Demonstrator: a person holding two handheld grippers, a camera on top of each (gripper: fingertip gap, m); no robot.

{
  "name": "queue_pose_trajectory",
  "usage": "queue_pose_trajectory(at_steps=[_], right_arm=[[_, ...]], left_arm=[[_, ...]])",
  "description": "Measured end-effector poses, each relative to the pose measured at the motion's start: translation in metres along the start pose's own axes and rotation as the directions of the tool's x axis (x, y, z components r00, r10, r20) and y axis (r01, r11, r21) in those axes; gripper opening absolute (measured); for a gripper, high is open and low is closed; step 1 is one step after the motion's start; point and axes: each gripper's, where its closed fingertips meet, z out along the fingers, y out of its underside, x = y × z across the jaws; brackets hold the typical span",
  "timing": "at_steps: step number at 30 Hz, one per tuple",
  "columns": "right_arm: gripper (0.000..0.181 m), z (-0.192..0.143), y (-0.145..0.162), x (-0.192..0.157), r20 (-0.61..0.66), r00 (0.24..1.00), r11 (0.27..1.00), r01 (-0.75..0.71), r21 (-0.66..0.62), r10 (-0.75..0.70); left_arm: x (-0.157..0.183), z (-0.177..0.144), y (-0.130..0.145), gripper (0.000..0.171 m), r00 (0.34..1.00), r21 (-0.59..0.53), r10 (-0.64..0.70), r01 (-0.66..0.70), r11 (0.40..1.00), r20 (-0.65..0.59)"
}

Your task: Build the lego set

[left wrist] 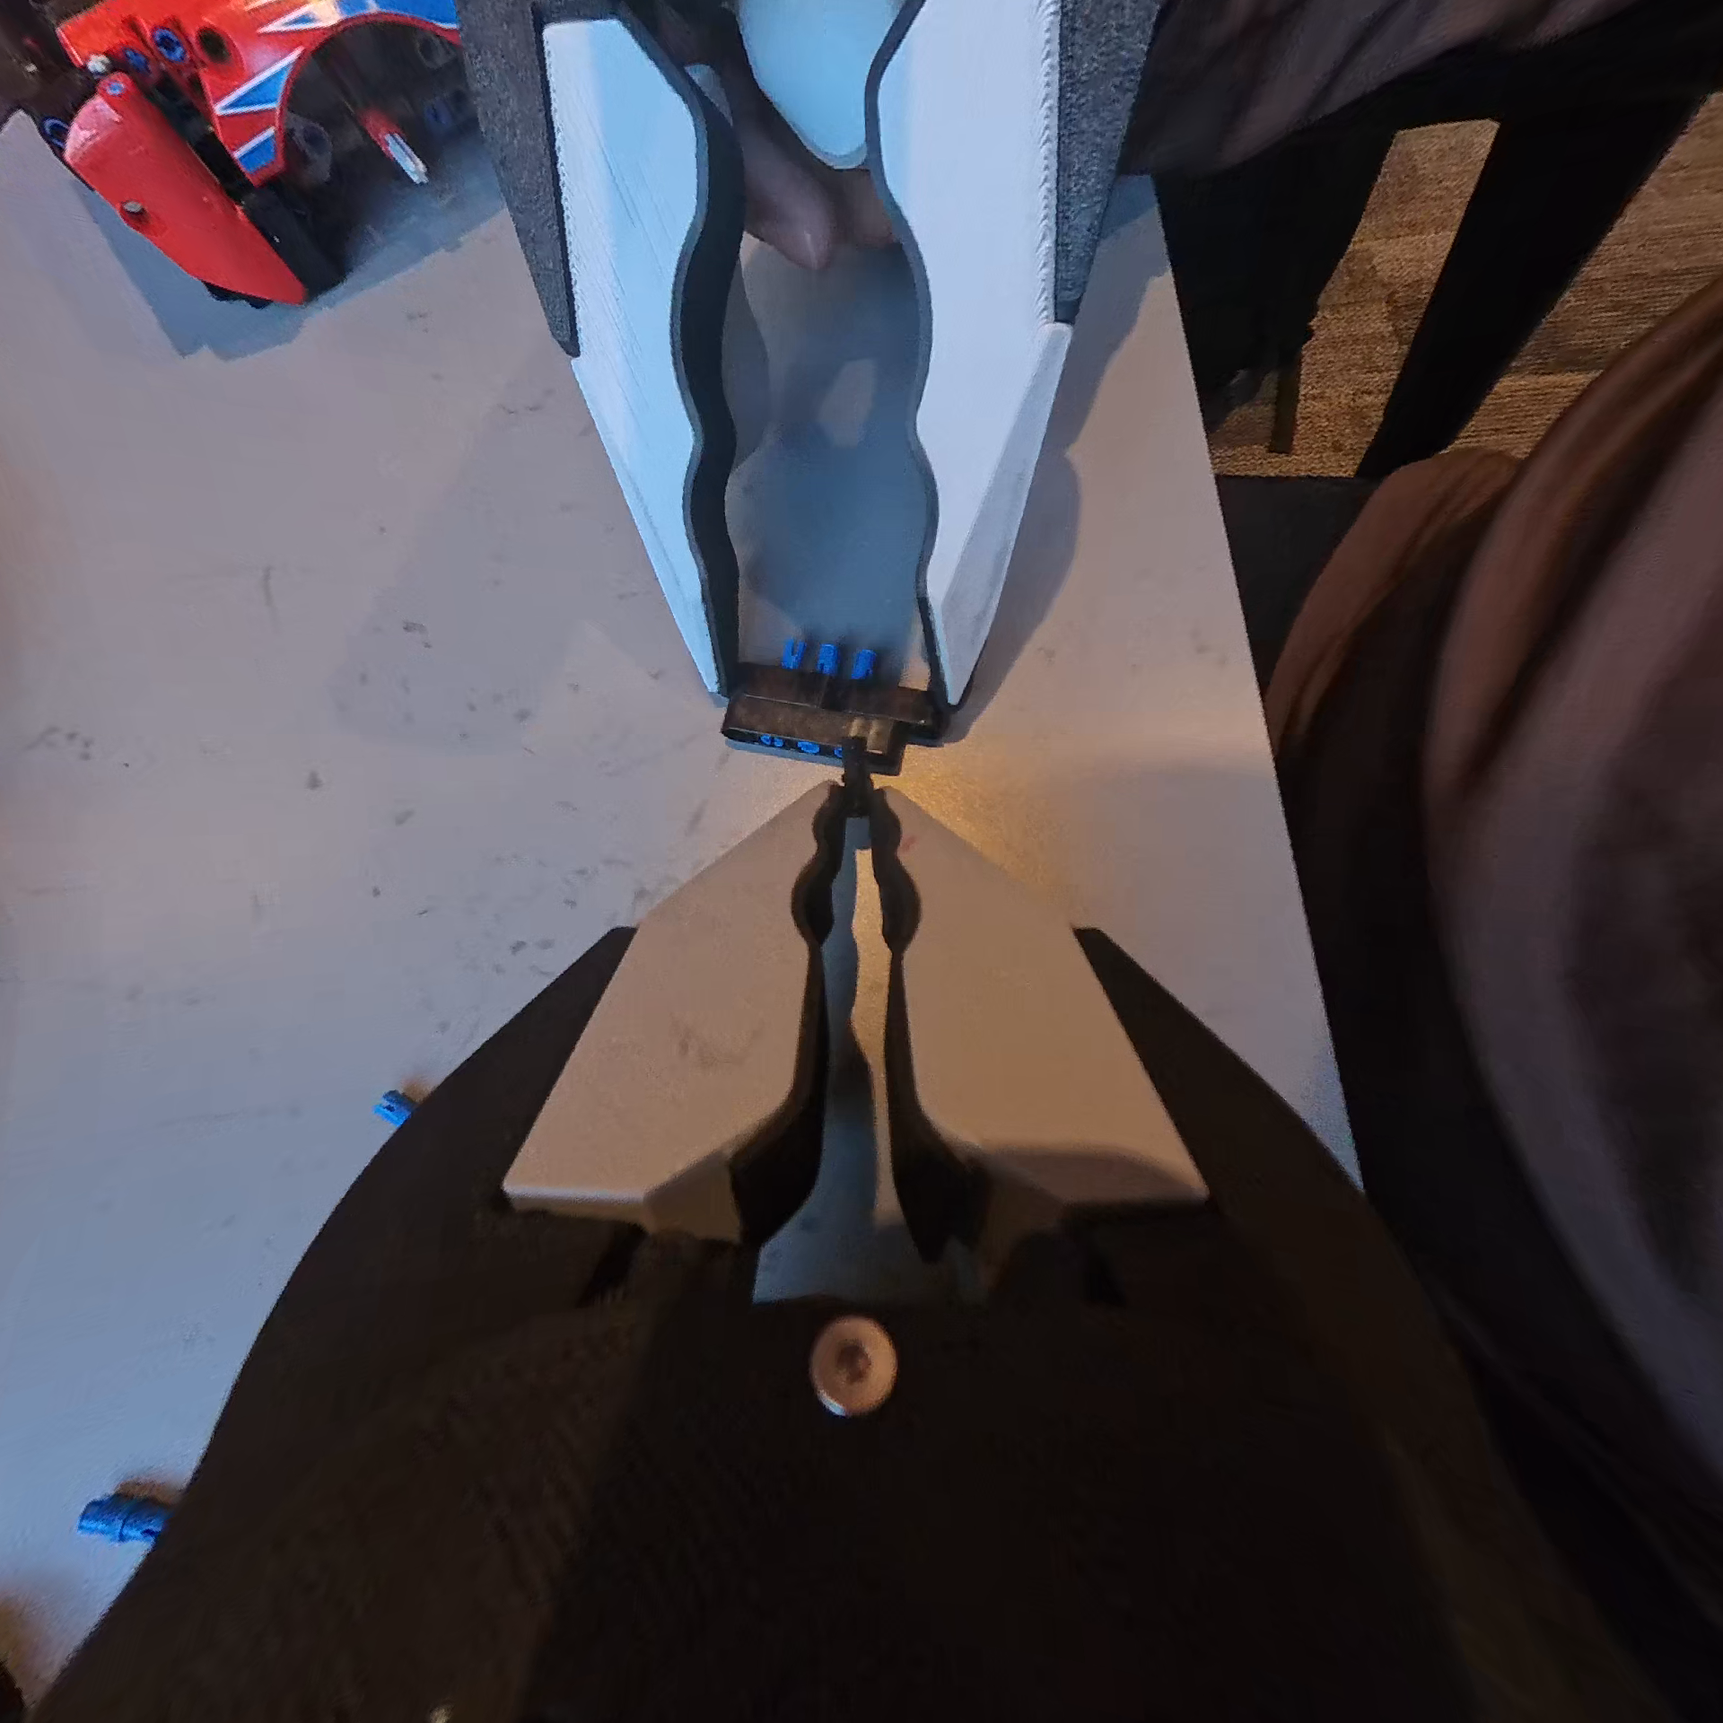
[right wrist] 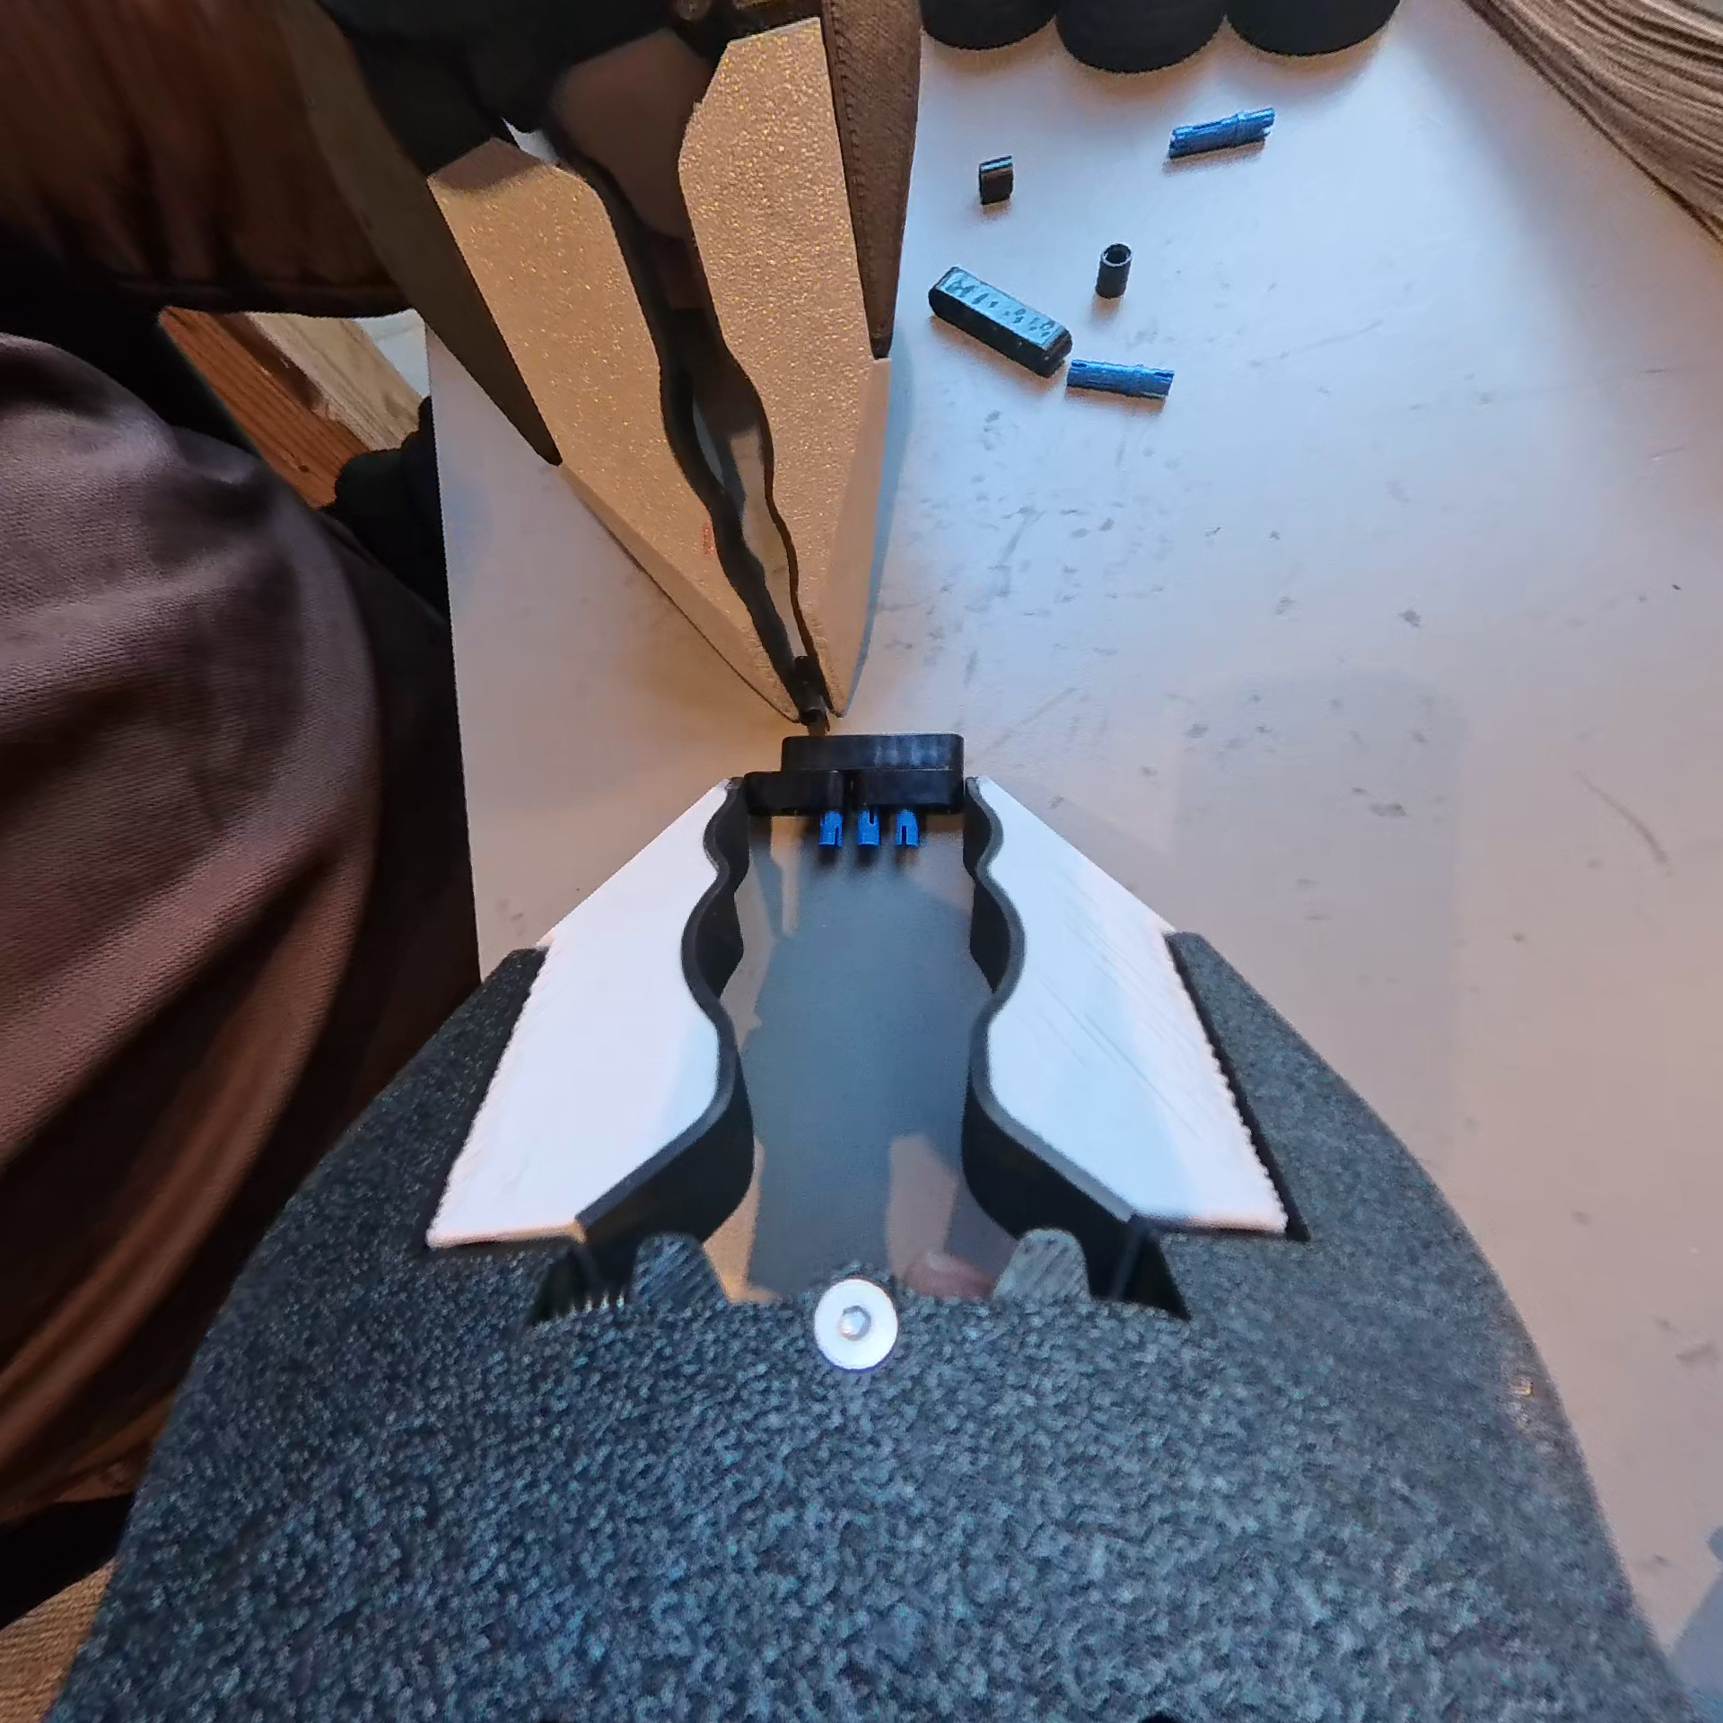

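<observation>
A pale, scuffed surface (right wrist: 1305,746) fills both views, with a person's dark sleeve along its edge and loose parts scattered at the far side. The right gripper (right wrist: 853,792) has its white fingers (right wrist: 597,1026) spread fairly wide and clamped on the ends of a black beam assembly (right wrist: 872,774), held just above the surface near its edge, three blue pins (right wrist: 867,828) poking out toward the camera. Facing it, the left gripper (left wrist: 853,806) has its fingers (left wrist: 709,1026) nearly shut, pinching a small black pin (left wrist: 853,769) whose tip meets the beam. These pieces look light, rigid and smooth, so the pin could easily twist or pop out of the pinch; it is best held by its shaft and pushed straight along its axis, while the beam is best braced by its ends. Which hole the pin is aimed at is hard to tell, as black hides black. A red car body (left wrist: 196,158) is cut off at the left wrist view's corner, and a loose black beam (right wrist: 998,322), a black bush (right wrist: 1112,268) and blue axle pins (right wrist: 1119,376) lie well apart.
</observation>
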Motion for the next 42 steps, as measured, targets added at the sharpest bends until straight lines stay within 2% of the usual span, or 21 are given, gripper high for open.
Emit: queue_pose_trajectory(at_steps=[27, 32, 38, 42], right_arm=[[0.049, -0.0006, -0.0008, -0.0016, 0.010, 1.000, 1.000, 0.008, 0.009, -0.008], [0.051, -0.0041, -0.0028, -0.0050, 0.005, 0.999, 0.999, 0.041, 0.034, -0.041], [0.053, -0.0013, 0.0013, -0.0031, -0.001, 1.000, 1.000, 0.031, 0.001, -0.031], [0.053, -0.0030, -0.0005, -0.0038, 0.007, 1.000, 0.999, 0.027, 0.017, -0.027]], left_arm=[[-0.0018, 0.0002, 0.0003, 0.002, 1.000, -0.001, -0.019, 0.019, 1.000, -0.001], [-0.0053, -0.0011, 0.0023, 0.002, 0.997, -0.004, -0.078, 0.078, 0.997, -0.004], [-0.0054, -0.0026, 0.0038, 0.002, 0.991, -0.011, -0.130, 0.129, 0.992, -0.031], [-0.0011, -0.0035, 0.0029, 0.011, 0.984, -0.014, -0.159, 0.159, 0.987, -0.084]])
